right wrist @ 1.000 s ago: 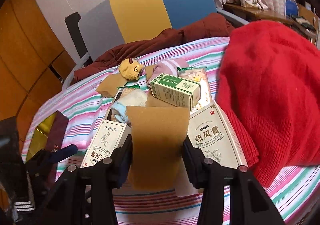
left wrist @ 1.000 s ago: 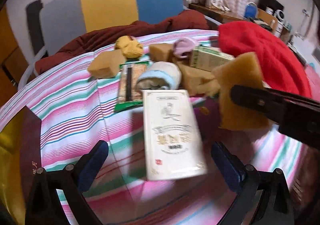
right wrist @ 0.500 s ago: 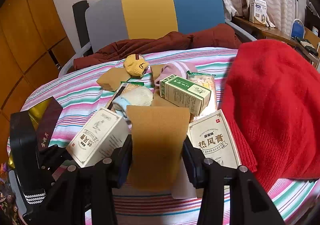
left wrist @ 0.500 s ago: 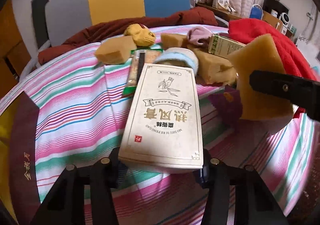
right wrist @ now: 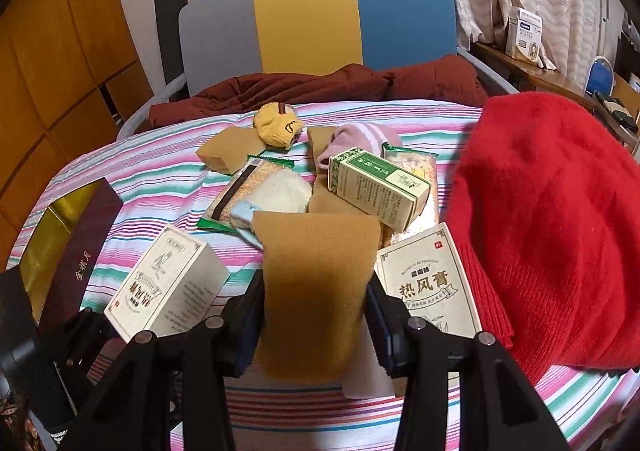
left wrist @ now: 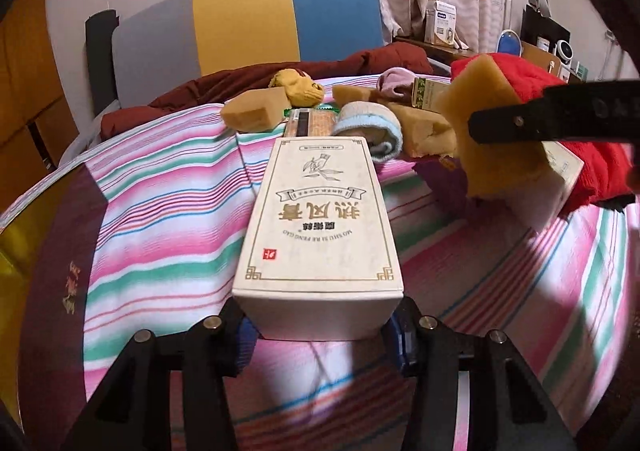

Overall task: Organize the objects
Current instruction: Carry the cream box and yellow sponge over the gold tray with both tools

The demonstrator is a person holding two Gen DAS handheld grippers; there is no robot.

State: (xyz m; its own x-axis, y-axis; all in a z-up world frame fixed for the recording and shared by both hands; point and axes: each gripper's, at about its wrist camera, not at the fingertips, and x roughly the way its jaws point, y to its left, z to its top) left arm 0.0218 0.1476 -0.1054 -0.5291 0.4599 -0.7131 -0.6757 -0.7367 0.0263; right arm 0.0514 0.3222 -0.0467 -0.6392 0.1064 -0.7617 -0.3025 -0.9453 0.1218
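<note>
Two hand-held grippers work a cluttered striped bedspread (right wrist: 160,179) at once. The left gripper (left wrist: 320,335) has just been closing and is clamped on the near end of a cream carton (left wrist: 320,219), which juts straight ahead from between its jaws, clear of the cloth. The right gripper (right wrist: 314,315) grips a tan sponge (right wrist: 316,283), its jaws pressed against both sides, the slab standing up out of them.

Just beyond the right jaws lies the unsorted heap: a green carton (right wrist: 376,187) propped on a snack packet (right wrist: 412,167), a second cream carton (right wrist: 428,283) just right of the jaws, a blue-trimmed sock (right wrist: 276,195), a pink sock (right wrist: 356,139), a yellow sock (right wrist: 278,127) and another sponge block (right wrist: 228,151). A red sweater (right wrist: 552,219) sprawls further right; a dark gift box (right wrist: 76,263) sits open to the left.

By the look of it, sorting has barely begun: nothing appears grouped, and both held items have yet to be placed.
</note>
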